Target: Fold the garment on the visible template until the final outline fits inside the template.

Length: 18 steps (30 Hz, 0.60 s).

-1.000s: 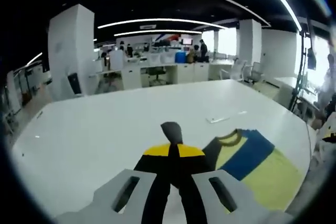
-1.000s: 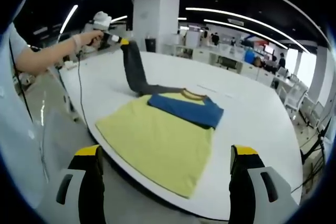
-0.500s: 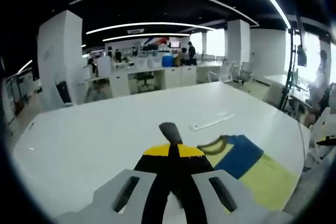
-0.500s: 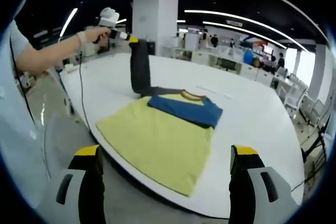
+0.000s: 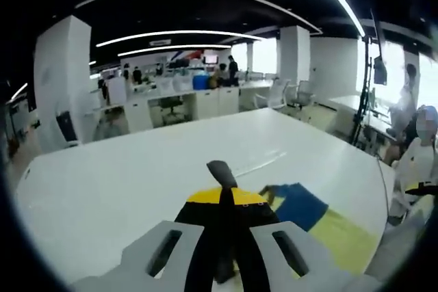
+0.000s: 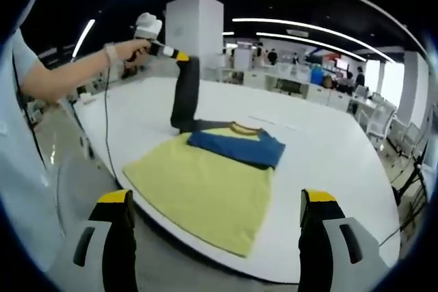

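A yellow T-shirt [image 6: 204, 186] lies flat near the front edge of the white table [image 6: 328, 148], with its blue sleeve [image 6: 241, 148] folded across the chest. The dark grey sleeve [image 6: 185, 95] is lifted almost upright above the collar. My left gripper [image 6: 179, 56] is shut on its end, held by a person's hand. In the left gripper view, my left gripper [image 5: 226, 196] has a tab of grey cloth [image 5: 220, 171] poking out of its jaws, and the shirt [image 5: 304, 208] lies to the right below. My right gripper [image 6: 215, 237] stands open, short of the table edge, holding nothing.
The person's arm [image 6: 65, 76] reaches in from the left, with a cable hanging under it. A thin pale strip [image 5: 270, 161] lies on the table beyond the shirt. Pillars, desks and chairs [image 5: 171, 97] stand far behind. A stand and a person [image 5: 410, 162] are at the right.
My left gripper has carried the grey sleeve up and across toward the shirt's collar, so the sleeve now hangs nearly upright. My right gripper has stayed open in place.
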Each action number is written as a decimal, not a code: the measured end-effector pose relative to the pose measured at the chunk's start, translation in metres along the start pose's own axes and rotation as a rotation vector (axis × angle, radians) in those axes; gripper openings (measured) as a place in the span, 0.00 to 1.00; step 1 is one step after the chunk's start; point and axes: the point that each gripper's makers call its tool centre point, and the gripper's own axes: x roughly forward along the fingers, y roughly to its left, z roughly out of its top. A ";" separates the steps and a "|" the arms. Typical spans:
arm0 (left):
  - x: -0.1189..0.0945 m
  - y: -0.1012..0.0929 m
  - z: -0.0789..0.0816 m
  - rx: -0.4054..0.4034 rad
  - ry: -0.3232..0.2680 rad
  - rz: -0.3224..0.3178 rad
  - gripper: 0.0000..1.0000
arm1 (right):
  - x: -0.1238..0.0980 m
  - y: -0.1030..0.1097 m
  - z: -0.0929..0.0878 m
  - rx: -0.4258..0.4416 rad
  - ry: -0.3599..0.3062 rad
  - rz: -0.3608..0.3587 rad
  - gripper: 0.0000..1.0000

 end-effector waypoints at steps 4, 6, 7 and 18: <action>0.007 -0.012 0.005 0.006 0.000 -0.020 0.00 | 0.000 -0.002 -0.005 0.006 0.011 0.000 1.00; 0.010 -0.017 0.007 0.004 -0.002 -0.029 0.00 | 0.000 -0.004 -0.005 0.006 0.013 -0.001 1.00; 0.012 -0.021 0.009 0.006 -0.004 -0.035 0.00 | -0.001 -0.005 -0.005 0.007 0.014 -0.003 1.00; 0.030 -0.056 0.014 0.024 0.001 -0.093 0.00 | 0.001 -0.009 -0.006 0.016 0.013 0.000 1.00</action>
